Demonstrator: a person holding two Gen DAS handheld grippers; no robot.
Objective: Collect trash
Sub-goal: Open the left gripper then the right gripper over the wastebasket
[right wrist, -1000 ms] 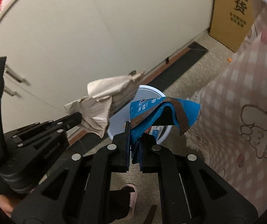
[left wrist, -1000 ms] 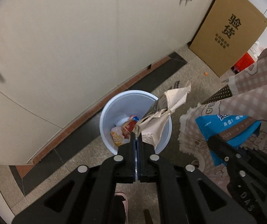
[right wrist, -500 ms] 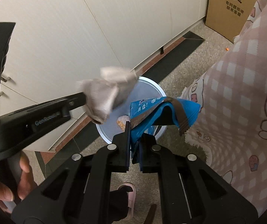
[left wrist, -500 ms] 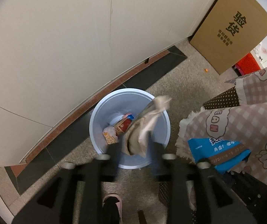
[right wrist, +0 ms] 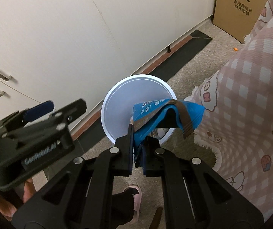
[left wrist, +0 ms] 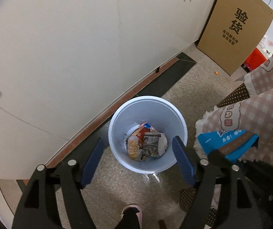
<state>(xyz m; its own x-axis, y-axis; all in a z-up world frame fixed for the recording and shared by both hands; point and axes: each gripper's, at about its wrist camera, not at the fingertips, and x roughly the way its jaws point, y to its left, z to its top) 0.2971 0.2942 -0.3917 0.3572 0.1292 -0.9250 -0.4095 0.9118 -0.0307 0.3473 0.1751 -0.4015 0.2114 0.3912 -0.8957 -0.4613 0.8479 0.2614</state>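
A pale blue round bin [left wrist: 148, 114] stands upright on the floor. At its bottom lies crumpled paper [left wrist: 154, 146] beside an orange snack packet [left wrist: 133, 147]. A blue wrapper [right wrist: 167, 114], creased and brown-edged, hangs just above the bin's rim.

You're looking down into a pale blue round plastic bin [left wrist: 148, 105] holding orange, red and grey printed wrappers [left wrist: 145, 143]. Your black right gripper [right wrist: 137, 150] pinches a bright blue snack packet with a brown stripe [right wrist: 167, 112]. Beside it hangs pink-and-white checked cloth with cartoon animals [right wrist: 250, 99]; the cupboards [left wrist: 60, 47] are cream.
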